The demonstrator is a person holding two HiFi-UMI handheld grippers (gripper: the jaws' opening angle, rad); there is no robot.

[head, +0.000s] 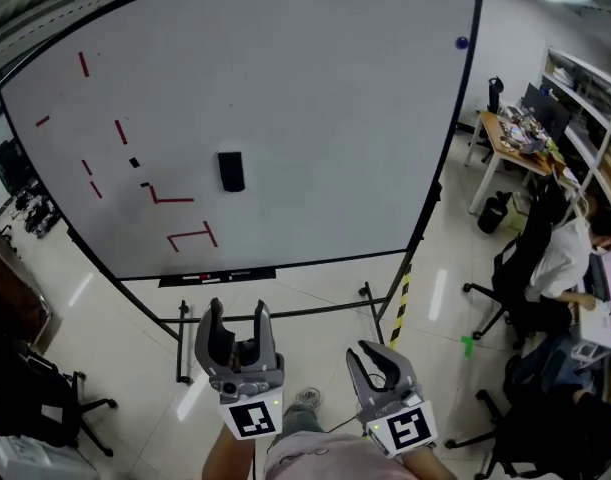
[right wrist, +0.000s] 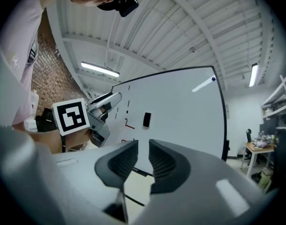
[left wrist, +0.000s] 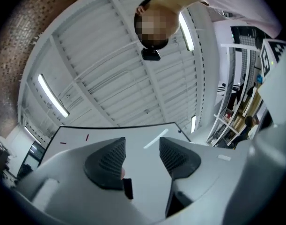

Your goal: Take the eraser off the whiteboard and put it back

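Two grippers appear at the lower centre of the head view, both empty. Your left hand-held gripper point(head: 237, 313) has its jaws wide apart, and your right hand-held gripper point(head: 371, 356) shows only a narrow gap. The black eraser point(head: 231, 171) sits upright on the whiteboard point(head: 335, 118), left of centre, near red marker strokes point(head: 173, 200) and well apart from both grippers.

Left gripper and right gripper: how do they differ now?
The left gripper holds its jaws wide apart; the right gripper leaves only a narrow gap between its jaws. In the head view the left gripper reaches higher than the right gripper. Both are empty and well apart from the eraser on the whiteboard.
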